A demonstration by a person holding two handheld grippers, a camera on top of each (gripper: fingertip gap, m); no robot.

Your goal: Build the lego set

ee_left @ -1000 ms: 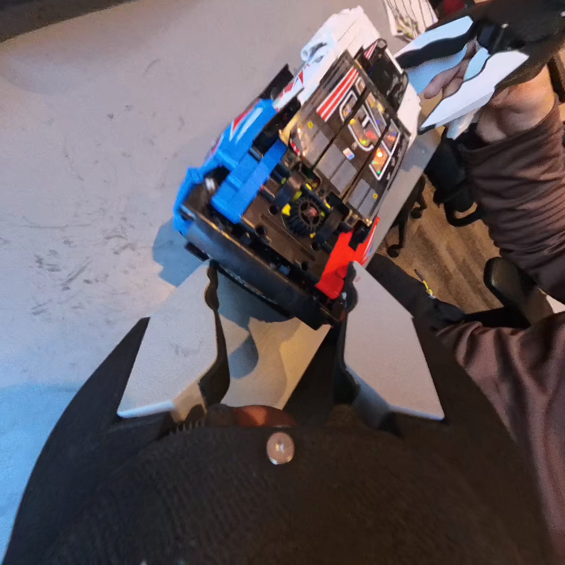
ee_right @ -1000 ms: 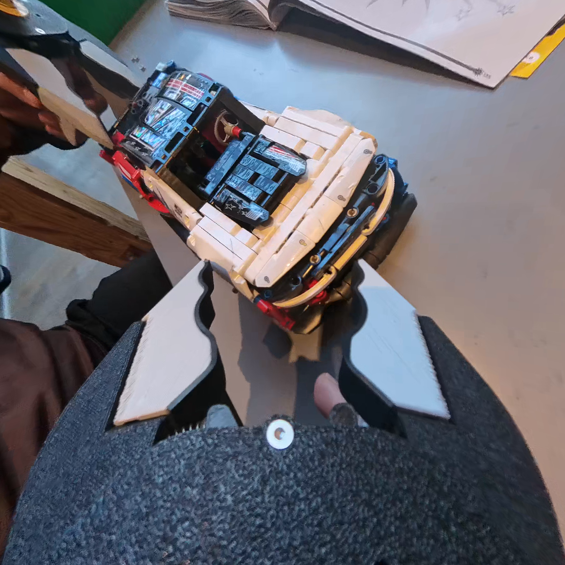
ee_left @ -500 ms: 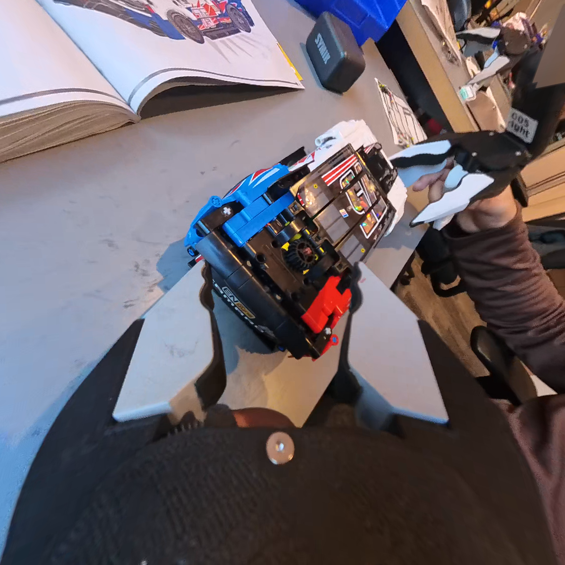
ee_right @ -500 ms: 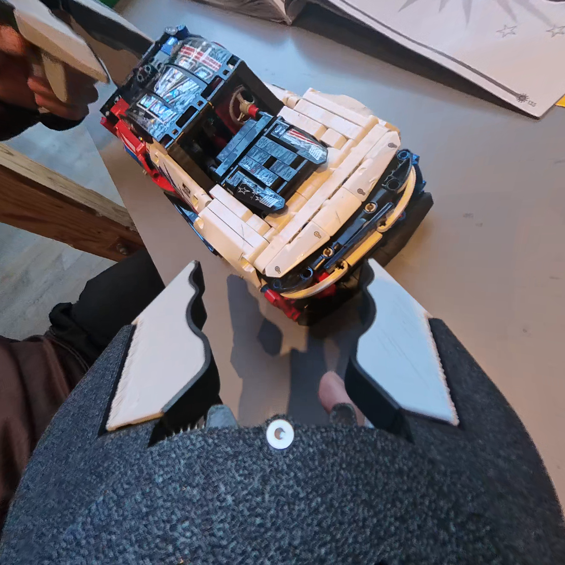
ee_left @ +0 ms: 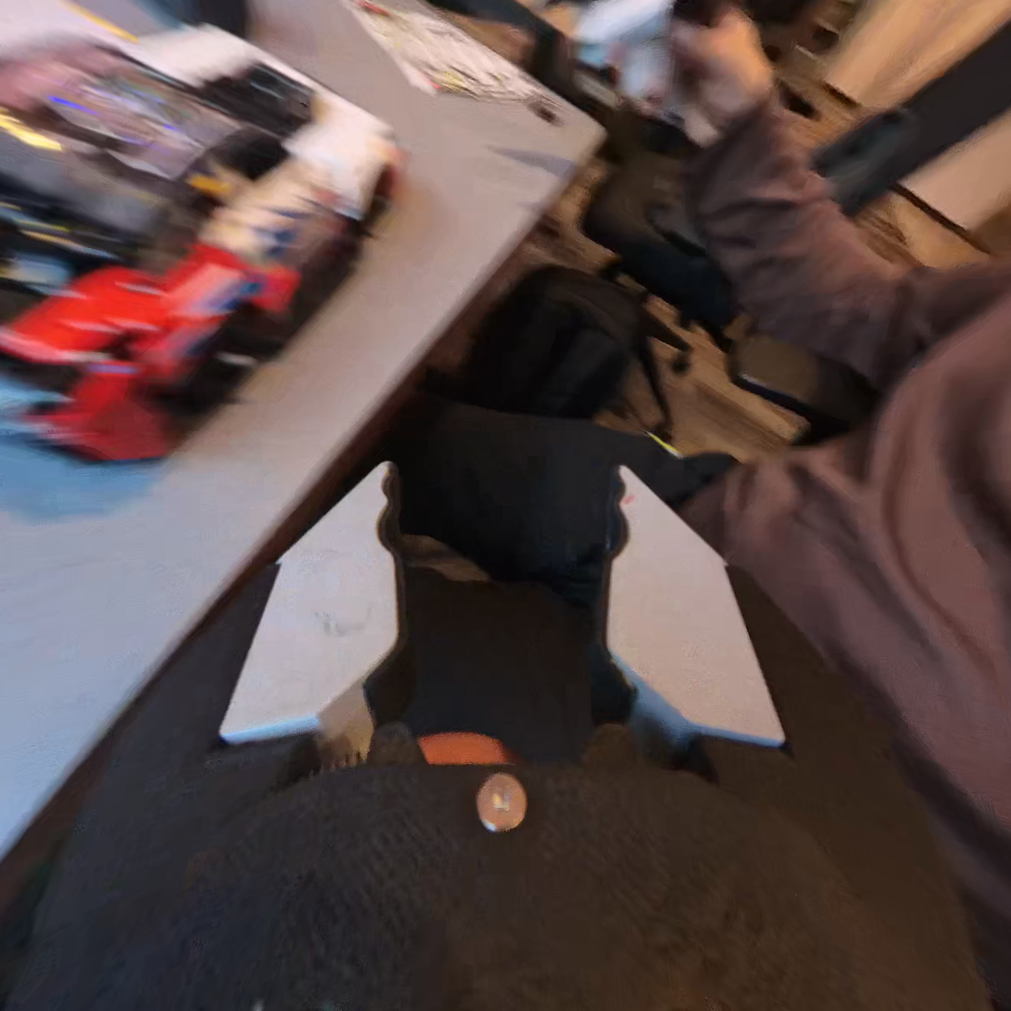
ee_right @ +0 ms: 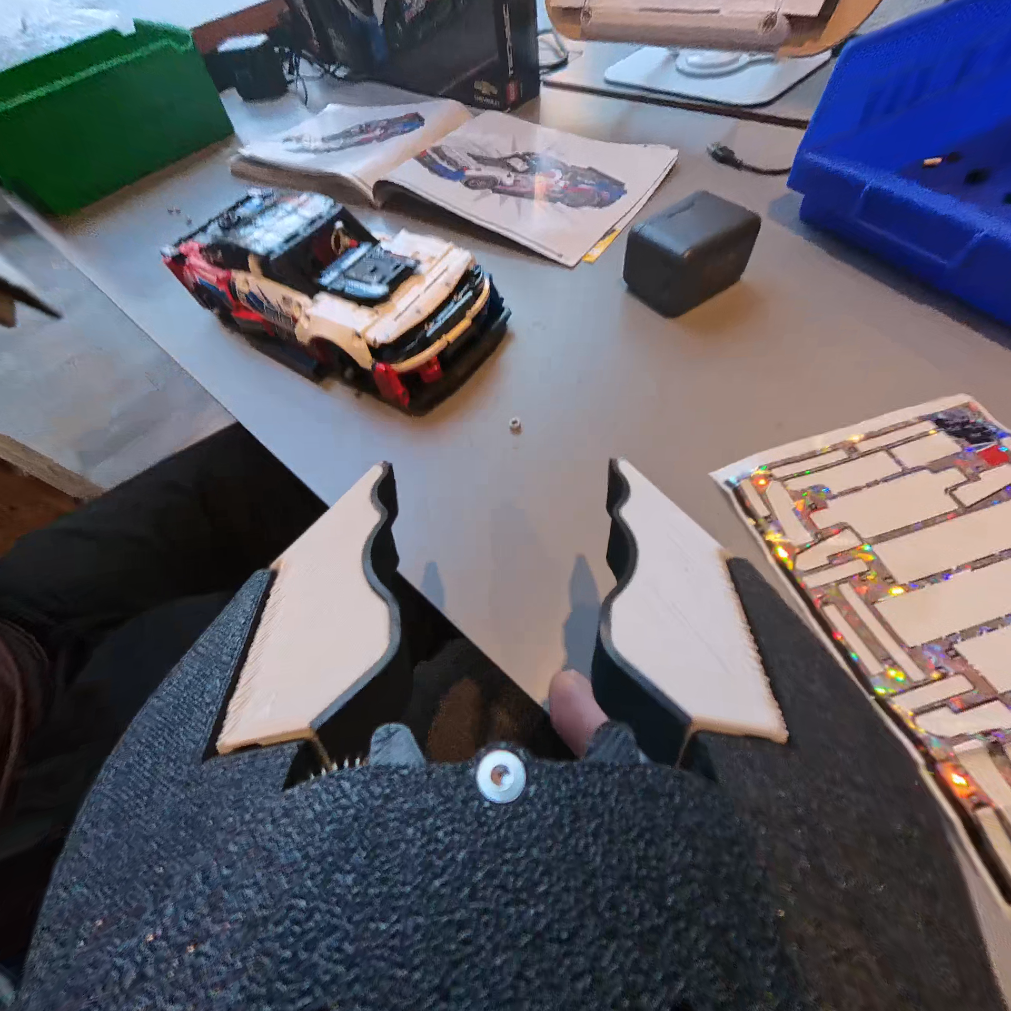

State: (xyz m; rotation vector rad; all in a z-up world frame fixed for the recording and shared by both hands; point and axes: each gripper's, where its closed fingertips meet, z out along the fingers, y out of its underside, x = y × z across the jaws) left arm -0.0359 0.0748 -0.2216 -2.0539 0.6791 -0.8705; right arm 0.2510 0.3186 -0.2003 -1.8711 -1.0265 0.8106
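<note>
- The lego car stands on its wheels on the grey worktop, near the worktop's left edge, its white nose with red corner pieces turned toward the right wrist camera and its red and blue tail away from it.
- The right gripper hangs over the near corner of the worktop with its two fingers spread wide and nothing between them; it is well apart from the car.
- A small loose piece lies on the worktop between the car's nose and the right gripper.
- A sticker sheet with shiny foil borders lies at the right, just beside the right gripper's right finger.
- Behind the car lies an open instruction booklet; to its right sits a dark grey rounded case.
- A green bin stands at the far left, a blue bin at the far right and a black box at the back.
- The left wrist view is heavily motion-blurred: the left gripper is off the worktop's edge, over dark cloth, fingers parted and empty.
- In that view the car shows only as a red, white and black smear at the upper left.
- A brown sleeve fills the right side of that view.
</note>
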